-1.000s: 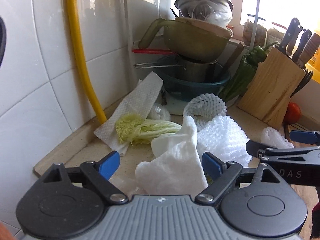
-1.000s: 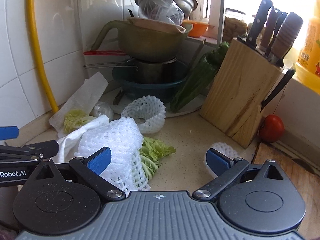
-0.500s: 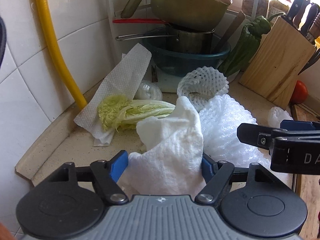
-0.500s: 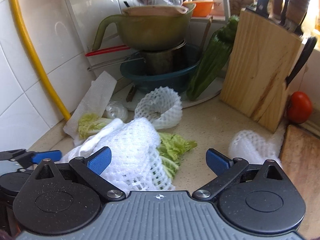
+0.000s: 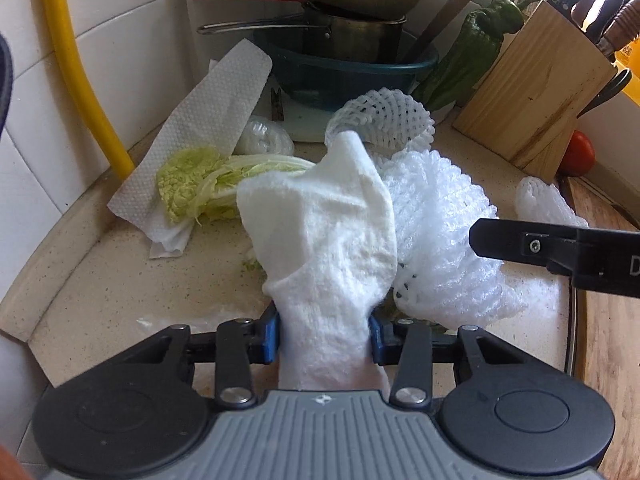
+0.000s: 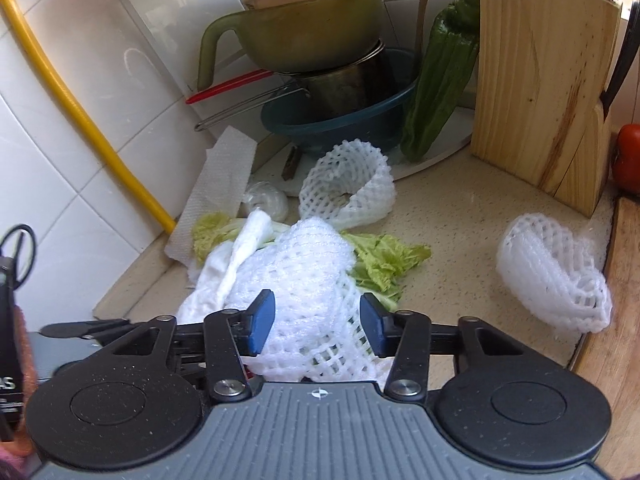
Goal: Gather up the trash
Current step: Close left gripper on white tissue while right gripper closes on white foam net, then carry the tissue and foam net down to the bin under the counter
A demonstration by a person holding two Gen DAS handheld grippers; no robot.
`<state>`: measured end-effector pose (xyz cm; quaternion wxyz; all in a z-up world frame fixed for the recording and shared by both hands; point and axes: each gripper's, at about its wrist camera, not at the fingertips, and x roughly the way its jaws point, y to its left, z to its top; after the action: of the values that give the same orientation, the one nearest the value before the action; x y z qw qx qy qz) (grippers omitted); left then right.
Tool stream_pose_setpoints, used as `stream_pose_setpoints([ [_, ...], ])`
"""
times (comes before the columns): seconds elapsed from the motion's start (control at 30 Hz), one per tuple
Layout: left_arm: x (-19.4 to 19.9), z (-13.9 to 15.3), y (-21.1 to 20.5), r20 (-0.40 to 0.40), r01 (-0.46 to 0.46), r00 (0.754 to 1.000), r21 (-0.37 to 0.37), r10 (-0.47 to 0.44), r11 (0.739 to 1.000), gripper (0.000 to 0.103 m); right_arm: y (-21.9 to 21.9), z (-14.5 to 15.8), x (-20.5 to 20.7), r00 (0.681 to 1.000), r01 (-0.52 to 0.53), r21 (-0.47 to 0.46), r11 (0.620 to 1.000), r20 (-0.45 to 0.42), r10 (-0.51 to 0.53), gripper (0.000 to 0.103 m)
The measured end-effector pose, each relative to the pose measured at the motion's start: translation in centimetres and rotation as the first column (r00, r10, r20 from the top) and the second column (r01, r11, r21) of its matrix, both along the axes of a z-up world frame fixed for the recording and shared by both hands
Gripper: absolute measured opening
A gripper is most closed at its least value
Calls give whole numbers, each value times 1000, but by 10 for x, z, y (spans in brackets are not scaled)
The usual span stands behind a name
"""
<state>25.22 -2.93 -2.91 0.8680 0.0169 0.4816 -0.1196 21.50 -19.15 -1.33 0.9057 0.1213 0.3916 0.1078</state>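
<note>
In the left wrist view my left gripper has its blue pads pressed on both sides of a crumpled white paper towel, and its jaws are closing. My right gripper is closing too, its pads squeezing a large white foam net that lies against the towel. One black finger of the right gripper reaches in from the right of the left wrist view. Cabbage leaves, a flat paper towel, a foam net ring and a smaller foam net lie on the counter.
Stacked bowls and pots fill the back corner, with a green pepper leaning beside them. A knife block and a tomato stand at the right. A yellow hose runs down the tiled wall. A wooden board borders the right edge.
Both grippers dropped closer to the counter and their jaws came together. The left one closed on the crumpled paper towel, the right one on the large foam net.
</note>
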Motion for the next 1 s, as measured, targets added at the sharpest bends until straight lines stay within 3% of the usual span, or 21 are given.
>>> stream_pose_setpoints([
  [0.23,-9,6,11,18,-20,1000,-24,20,1000,36,-3,6,-9,1000,-19,31,999,8,18,38],
  [0.4,-19,21,17,41,-7,999,-62,10,998,36,-5,16,-22,999,-33,18,999,33,32,38],
  [0.5,-24,19,20,20,10,1000,-94,-8,996,36,-11,15,-29,999,-41,11,999,18,41,30],
  [0.63,-31,13,19,-1,27,1000,-52,-27,998,40,-20,8,-37,1000,-22,-4,1000,-14,22,30],
  [0.67,-32,13,19,11,30,999,-39,-30,999,42,-21,6,-37,1000,-21,0,1000,-22,21,33],
  [0.73,-32,15,20,33,11,999,-13,-11,1000,58,-24,1,-37,999,-7,16,1000,-35,7,50],
  [0.9,-37,22,12,127,18,992,38,-23,999,66,-14,8,-39,999,-37,27,999,24,37,81],
  [0.97,-35,23,6,153,4,988,52,-12,999,57,-1,10,-37,996,-65,-23,998,53,66,83],
  [1.0,-33,23,4,148,-1,989,50,-6,999,40,5,9,-35,996,-65,-66,996,65,69,74],
])
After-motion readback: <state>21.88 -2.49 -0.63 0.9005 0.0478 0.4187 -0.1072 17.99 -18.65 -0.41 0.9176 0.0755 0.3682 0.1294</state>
